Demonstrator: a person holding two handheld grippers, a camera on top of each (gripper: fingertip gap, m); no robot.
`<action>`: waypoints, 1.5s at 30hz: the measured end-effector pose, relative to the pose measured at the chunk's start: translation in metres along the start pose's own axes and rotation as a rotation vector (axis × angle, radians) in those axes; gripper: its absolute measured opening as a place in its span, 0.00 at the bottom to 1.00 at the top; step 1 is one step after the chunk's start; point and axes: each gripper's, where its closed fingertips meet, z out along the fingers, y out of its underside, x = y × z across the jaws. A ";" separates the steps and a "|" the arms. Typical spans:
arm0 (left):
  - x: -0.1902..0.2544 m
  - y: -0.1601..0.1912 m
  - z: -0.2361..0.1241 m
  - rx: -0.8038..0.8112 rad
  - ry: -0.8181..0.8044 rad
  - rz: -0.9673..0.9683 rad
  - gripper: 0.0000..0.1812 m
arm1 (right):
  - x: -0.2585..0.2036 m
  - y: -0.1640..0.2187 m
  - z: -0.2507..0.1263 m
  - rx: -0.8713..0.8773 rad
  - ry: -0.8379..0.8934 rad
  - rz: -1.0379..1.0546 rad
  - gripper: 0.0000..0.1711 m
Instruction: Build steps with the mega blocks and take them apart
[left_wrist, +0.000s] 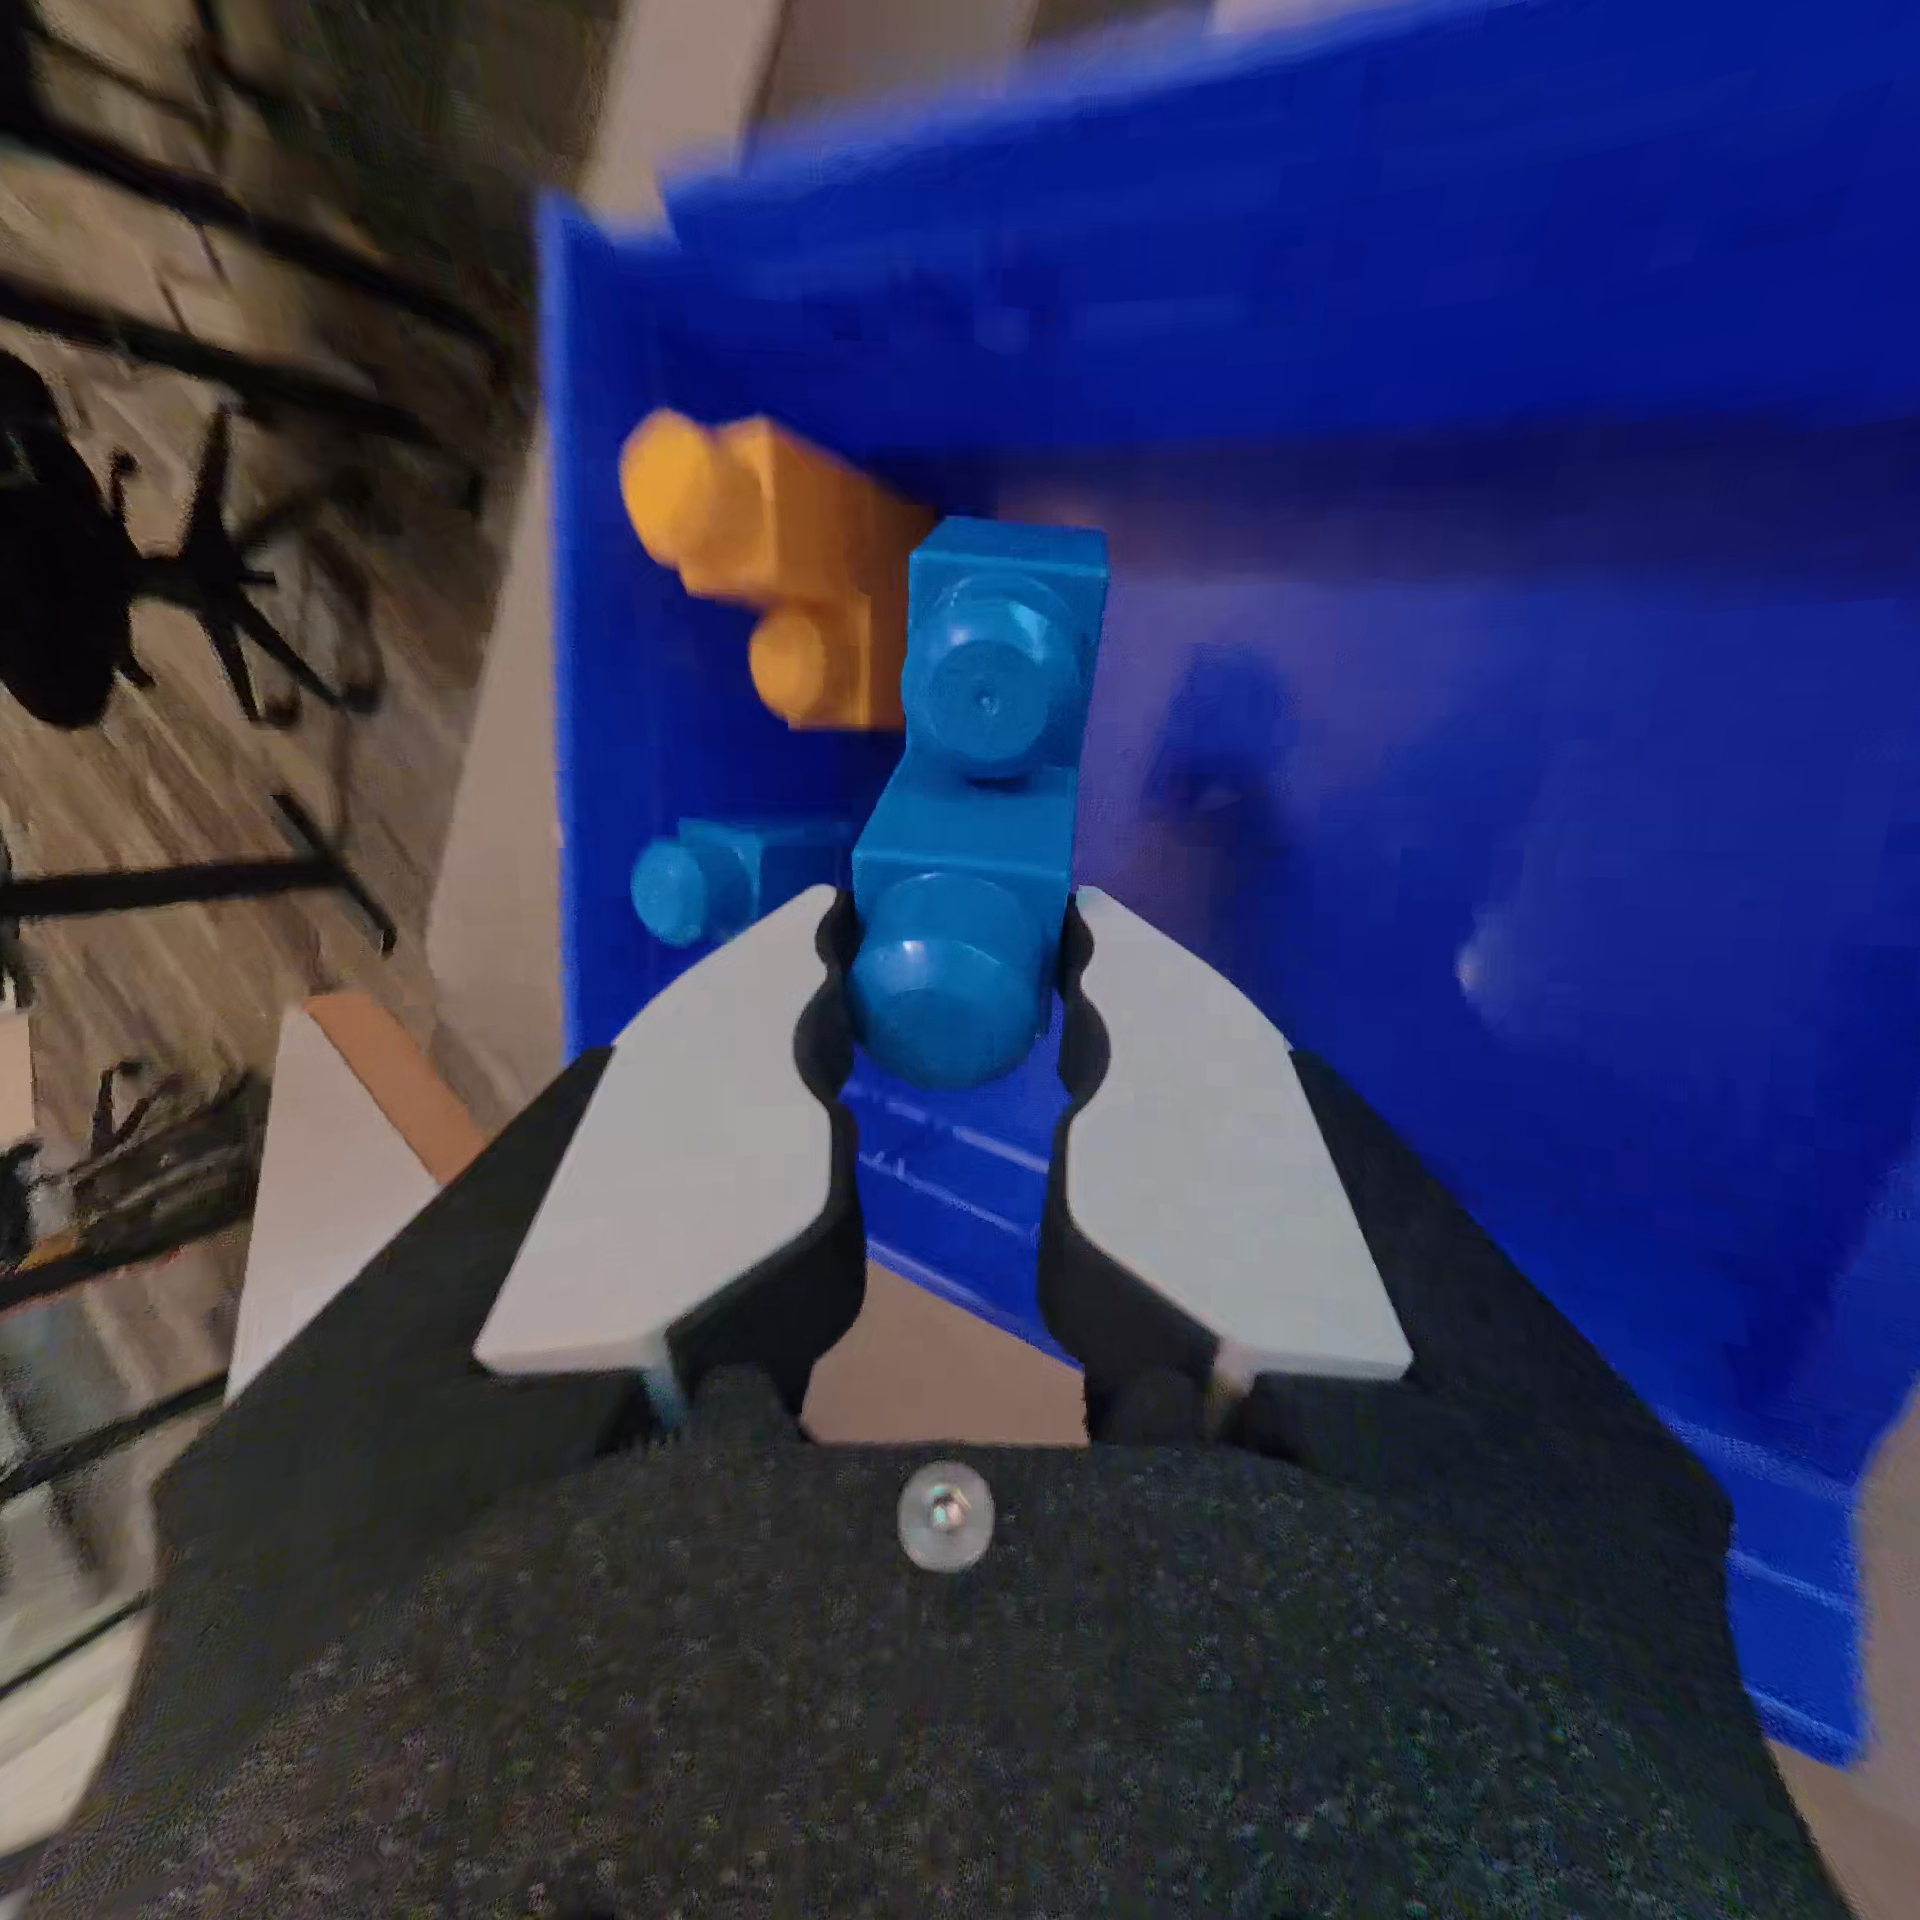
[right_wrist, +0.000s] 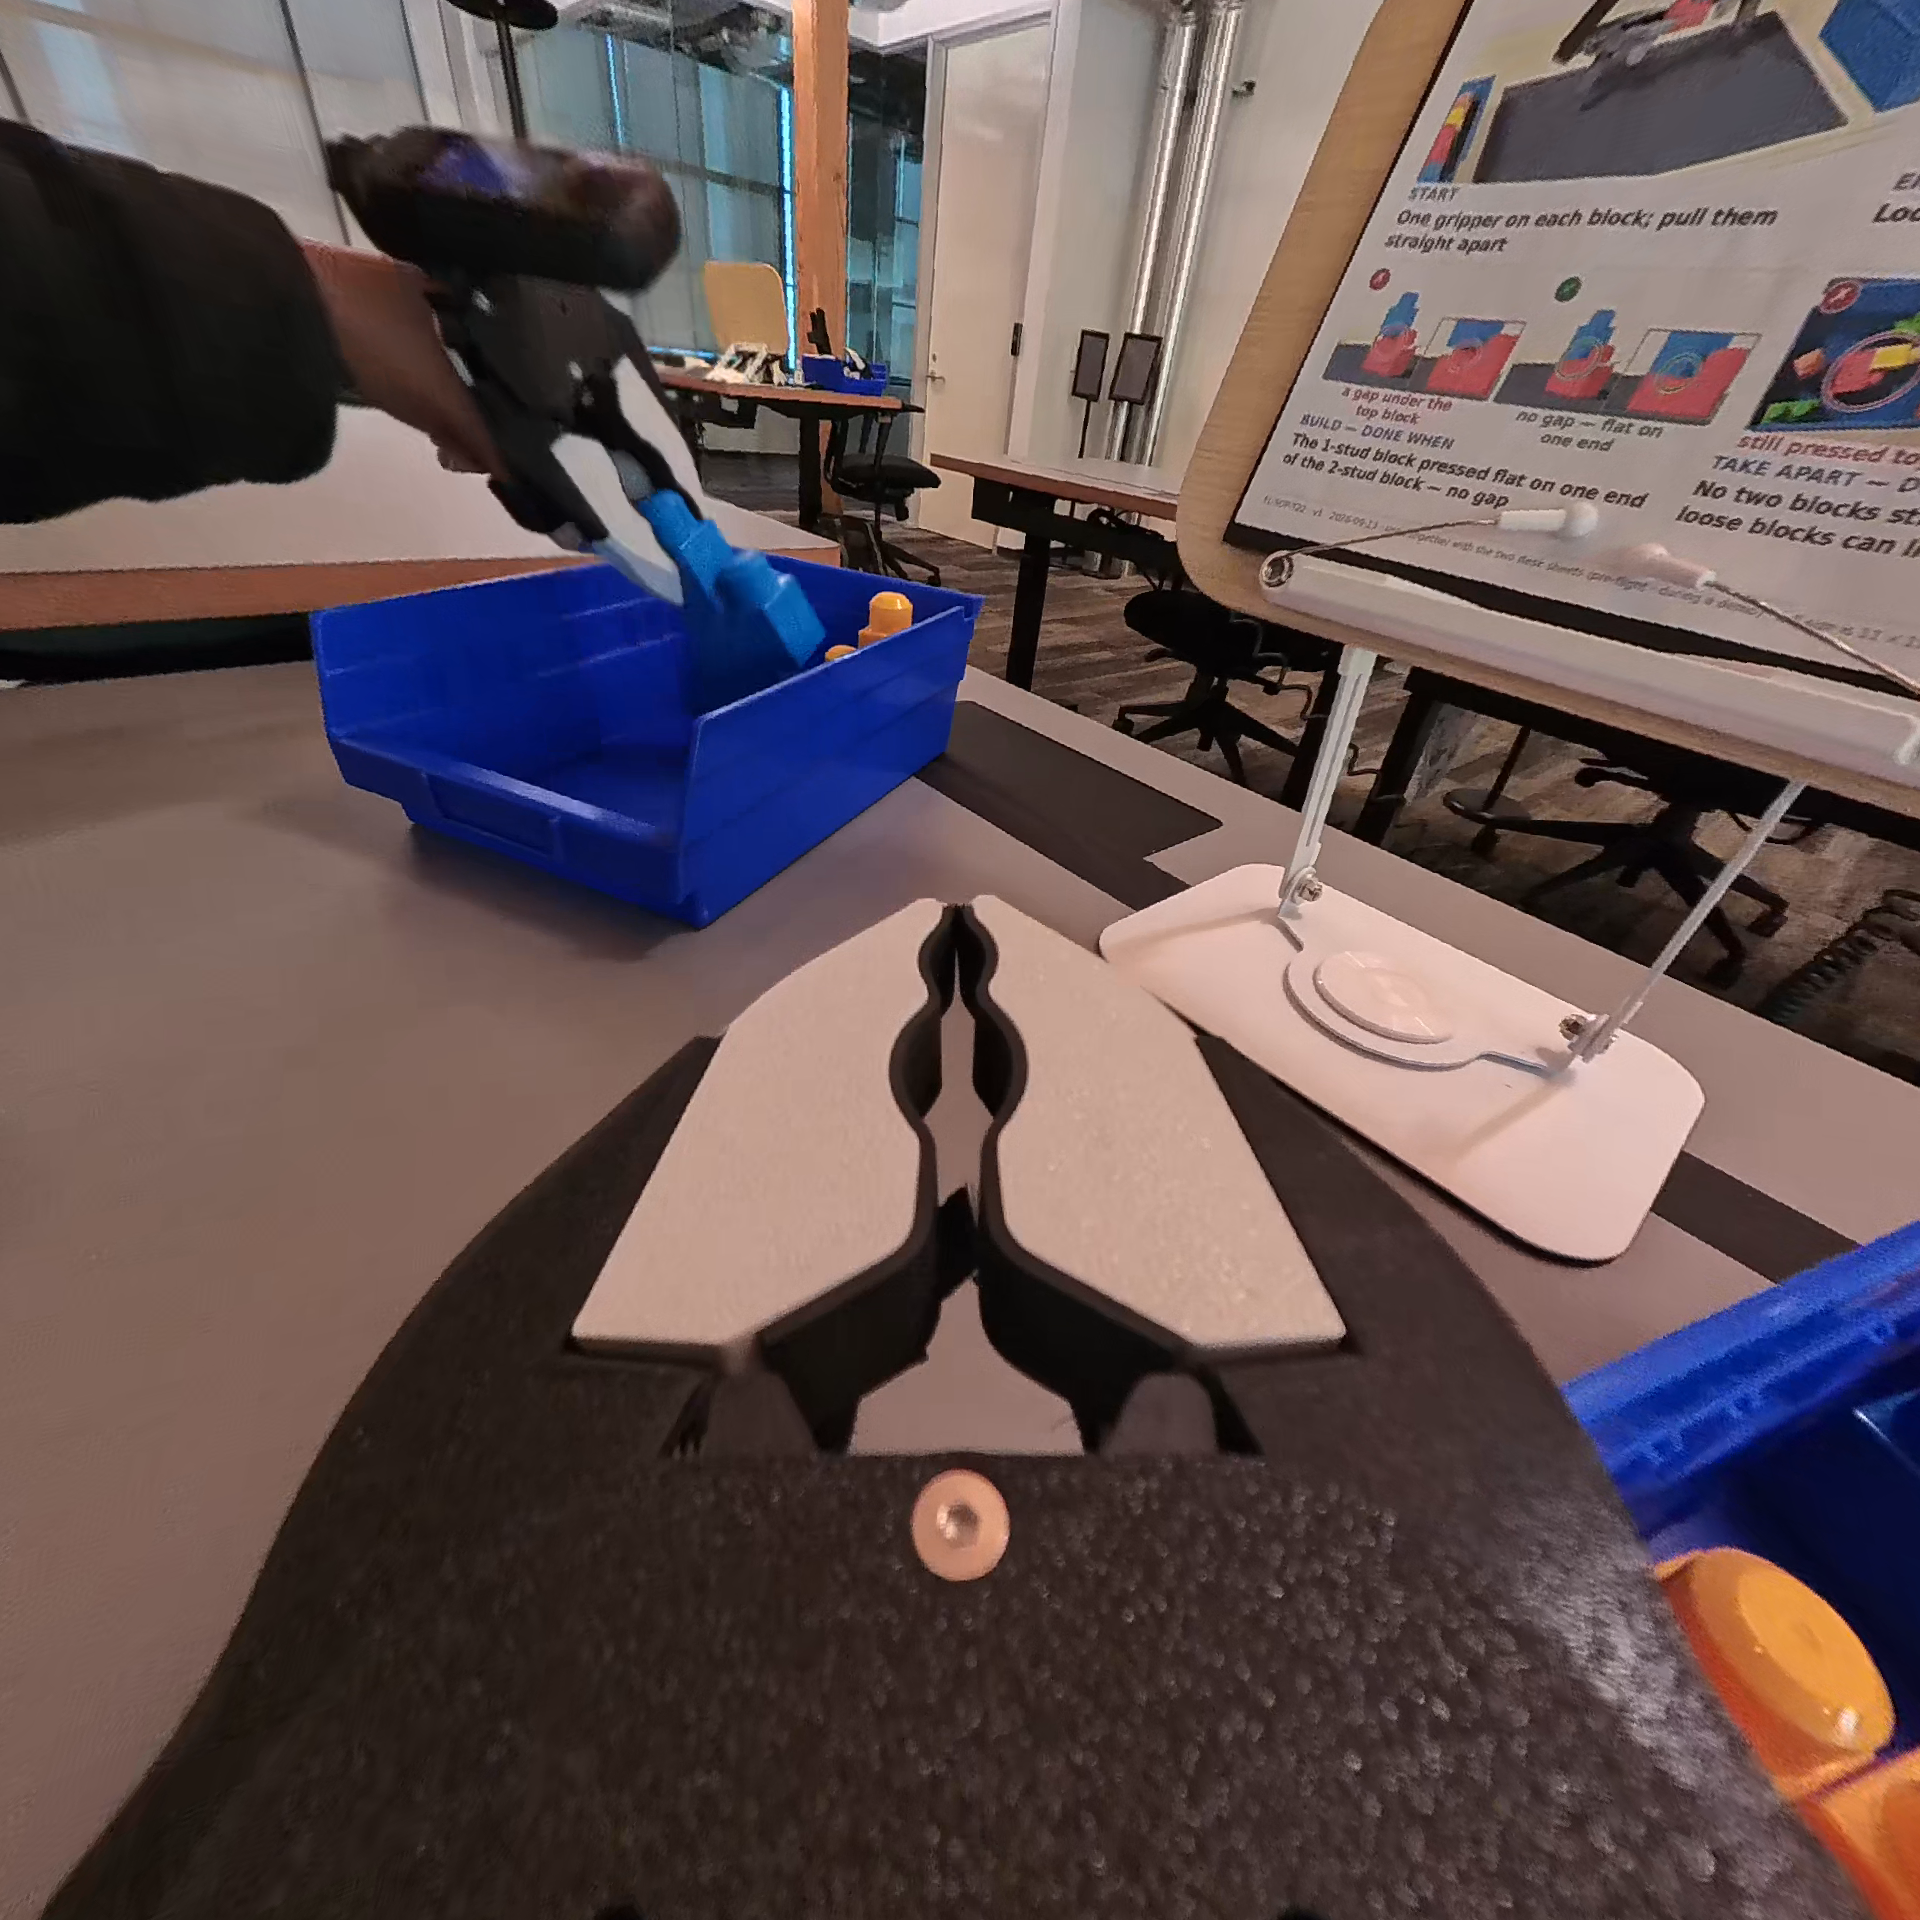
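Room: a big office with desks and chairs far behind; the work sits on a grey table (right_wrist: 208, 935).
Blue block: a two-stud blue block (left_wrist: 977, 790) sits right at the tips of the left gripper (left_wrist: 951, 997).
Left gripper: its two fingers are squeezed on the sides of the blue block, at the near stud, and the far stud sticks out past the tips.
Where the block is: it hangs inside the blue bin (left_wrist: 1455, 520), above the bin floor, tipped down as seen from the right wrist view.
Other blocks: an orange block (left_wrist: 769, 540) lies in the bin just left of the held block, and a small blue block (left_wrist: 717, 878) lies left of the tips, lower down.
Edges: the bin wall stands close on the left of the gripper; there is more open bin floor on the right.
Right gripper: the right gripper (right_wrist: 961, 925) has its fingers nearly together, with only a thin gap and nothing in between.
Room to move: bare table lies ahead of the right gripper up to the bin.
Things around: a white stand (right_wrist: 1403, 1049) with a picture board (right_wrist: 1621, 312) is ahead on its right.
Close by: a second blue bin (right_wrist: 1766, 1371) with an orange block (right_wrist: 1787, 1662) is at its right side.
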 end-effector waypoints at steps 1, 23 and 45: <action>0.003 -0.015 -0.013 0.087 -0.001 -0.022 0.21 | 0.000 -0.002 0.000 0.010 -0.004 0.006 0.00; 0.257 -0.215 -0.162 1.258 0.747 -0.282 0.20 | -0.065 -0.057 -0.038 0.170 -0.509 0.109 0.37; 0.286 -0.213 -0.160 1.231 0.837 -0.188 0.20 | -0.071 -0.040 -0.053 0.059 -0.626 0.043 0.21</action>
